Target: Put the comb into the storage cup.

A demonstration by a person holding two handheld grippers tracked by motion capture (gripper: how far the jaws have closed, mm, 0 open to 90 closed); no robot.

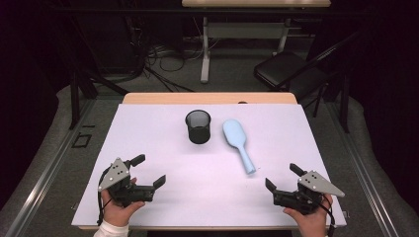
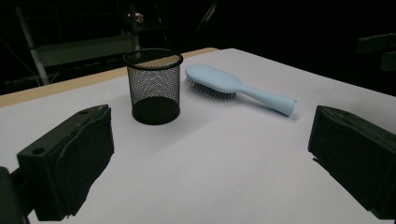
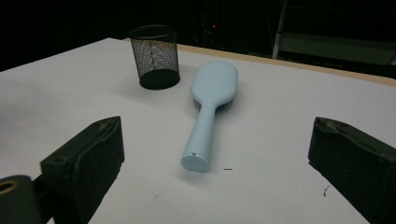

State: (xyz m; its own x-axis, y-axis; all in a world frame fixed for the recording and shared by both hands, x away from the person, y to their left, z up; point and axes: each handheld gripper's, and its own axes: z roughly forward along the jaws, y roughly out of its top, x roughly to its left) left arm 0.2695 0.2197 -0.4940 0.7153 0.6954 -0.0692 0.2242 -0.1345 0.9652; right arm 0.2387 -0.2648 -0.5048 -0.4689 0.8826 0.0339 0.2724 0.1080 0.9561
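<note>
High view: light-blue hairbrush bristles-down beside black mesh cup; left gripper, right gripper both agape, empty.

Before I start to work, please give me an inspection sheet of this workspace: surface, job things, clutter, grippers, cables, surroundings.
Surface: white board on a wooden table, a few small dark specks near the brush handle.
Job's things: black mesh cup upright, looks empty; light blue hairbrush beside it, apart from it, bristles down, handle toward the right gripper.
Clutter: nothing seen.
Grippers: left gripper and right gripper both open, holding nothing, at the near edge.
Cables: a thin black one at each gripper; a tangle of cables on the floor behind the table.
Surroundings: dark room, black chair, another table behind.
</note>
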